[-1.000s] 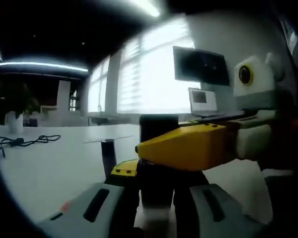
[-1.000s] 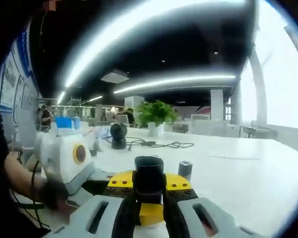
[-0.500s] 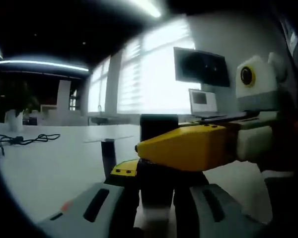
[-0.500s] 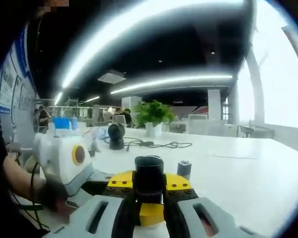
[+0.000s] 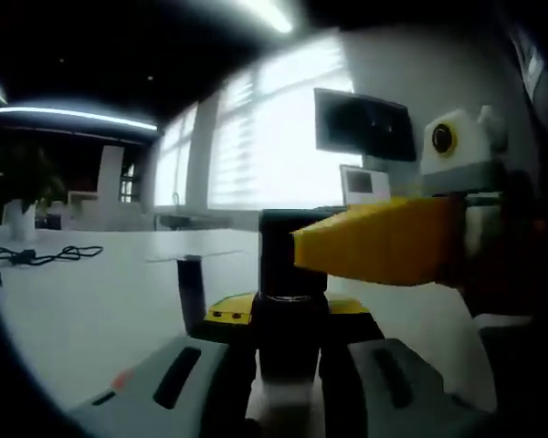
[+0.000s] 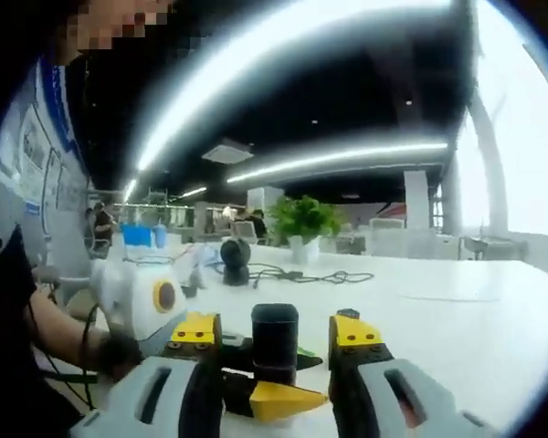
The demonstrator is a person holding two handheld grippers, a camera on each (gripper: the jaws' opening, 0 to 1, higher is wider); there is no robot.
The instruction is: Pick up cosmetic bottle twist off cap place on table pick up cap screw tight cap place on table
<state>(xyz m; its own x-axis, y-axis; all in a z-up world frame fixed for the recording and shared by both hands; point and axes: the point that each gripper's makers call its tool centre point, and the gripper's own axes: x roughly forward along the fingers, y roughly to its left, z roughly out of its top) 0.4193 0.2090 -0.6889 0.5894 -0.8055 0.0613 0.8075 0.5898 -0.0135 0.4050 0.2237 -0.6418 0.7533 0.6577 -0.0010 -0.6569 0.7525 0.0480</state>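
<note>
White desk (image 6: pixel 475 319) is stretching back toward a potted plant (image 6: pixel 303 219) and cables (image 6: pixel 297 274). Left hand-held gripper (image 5: pixel 288 365) is clamping the dark cosmetic bottle (image 5: pixel 289 301) upright; right hand-held gripper (image 6: pixel 274 360) is standing wide, jaws either side of its cap (image 6: pixel 275 330) without touching.

Left gripper (image 5: pixel 288 365) jaws closed on a dark cosmetic bottle (image 5: pixel 290 292), upright, black cap on top. Right gripper (image 5: pixel 384 239), yellow, comes in from the right, its tip at the cap level. A small dark cylinder (image 5: pixel 191 292) stands on the white table (image 5: pixel 73 310) just beside the bottle. Black cable (image 5: pixel 36 257) far left; monitor (image 5: pixel 363 126) by bright windows.
</note>
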